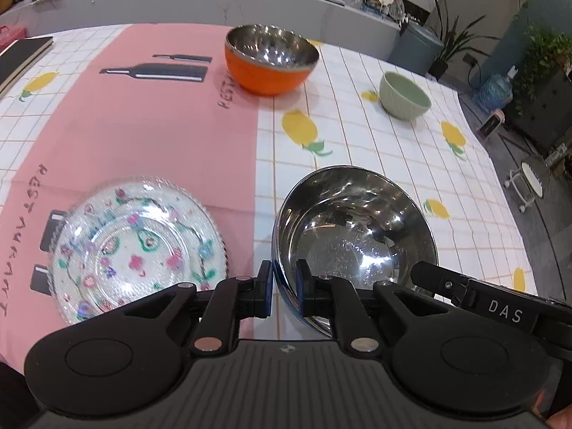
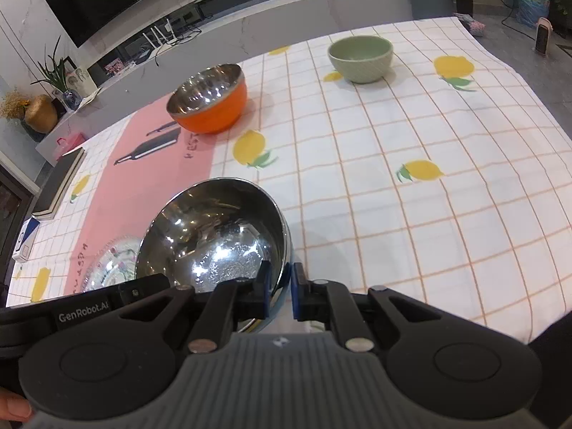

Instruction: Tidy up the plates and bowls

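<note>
Both units clamp the steel bowl (image 1: 354,236) by its rim: the left hand-held gripper (image 1: 284,287) pinches the near-left rim, the right hand-held gripper (image 2: 280,291) the near-right rim, jaws nearly closed on the thin wall. The bowl appears carried clear of the bench (image 2: 393,178). Step in hand: transport, likely for nesting. Ahead of both grippers stands the orange bowl (image 1: 270,60); the green bowl (image 2: 361,58) lies further right. The glass plate (image 1: 137,250) lies just left of the left gripper. Next: keep both grips level, align, lower.
</note>
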Demonstrator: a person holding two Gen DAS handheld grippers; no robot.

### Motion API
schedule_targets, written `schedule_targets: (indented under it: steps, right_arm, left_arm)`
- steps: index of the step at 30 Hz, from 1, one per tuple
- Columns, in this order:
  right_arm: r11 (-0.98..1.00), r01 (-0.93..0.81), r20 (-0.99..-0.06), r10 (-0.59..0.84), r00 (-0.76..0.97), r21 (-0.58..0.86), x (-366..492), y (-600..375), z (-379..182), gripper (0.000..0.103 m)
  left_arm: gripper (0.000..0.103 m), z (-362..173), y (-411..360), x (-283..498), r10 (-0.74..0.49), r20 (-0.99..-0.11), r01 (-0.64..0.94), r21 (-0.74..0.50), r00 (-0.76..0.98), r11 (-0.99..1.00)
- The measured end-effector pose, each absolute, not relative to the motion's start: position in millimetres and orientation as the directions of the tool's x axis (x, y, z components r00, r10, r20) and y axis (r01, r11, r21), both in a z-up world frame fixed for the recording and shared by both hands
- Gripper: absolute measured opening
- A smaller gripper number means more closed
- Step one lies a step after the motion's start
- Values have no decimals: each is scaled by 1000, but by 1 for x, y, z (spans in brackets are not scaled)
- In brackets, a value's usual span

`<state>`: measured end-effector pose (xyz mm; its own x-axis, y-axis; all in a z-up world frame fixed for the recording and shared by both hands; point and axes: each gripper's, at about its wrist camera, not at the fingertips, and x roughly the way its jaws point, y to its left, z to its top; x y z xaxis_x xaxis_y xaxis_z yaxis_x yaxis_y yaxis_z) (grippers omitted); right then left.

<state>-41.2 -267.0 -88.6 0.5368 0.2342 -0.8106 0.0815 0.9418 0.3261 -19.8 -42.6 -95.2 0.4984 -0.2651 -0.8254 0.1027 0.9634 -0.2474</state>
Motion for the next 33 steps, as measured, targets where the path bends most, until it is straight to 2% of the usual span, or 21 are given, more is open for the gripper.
schedule_targets:
  steps: [19, 30, 33]
  right_arm:
    - [930, 109, -813, 244, 529, 350, -42, -278, -100, 9]
    - [929, 139, -822, 224, 524, 342, -43, -286, -99, 9]
    - [928, 138, -821, 228, 523, 346, -43, -287, -99, 11]
  left_arm:
    - [14, -102, -51, -18, -256, -841, 93, -241, 476, 966]
    - [15, -104, -60, -16, -287, -836, 143, -249, 468, 958]
    - [19, -104, -61, -16, -299, -835, 150, -258, 461, 954]
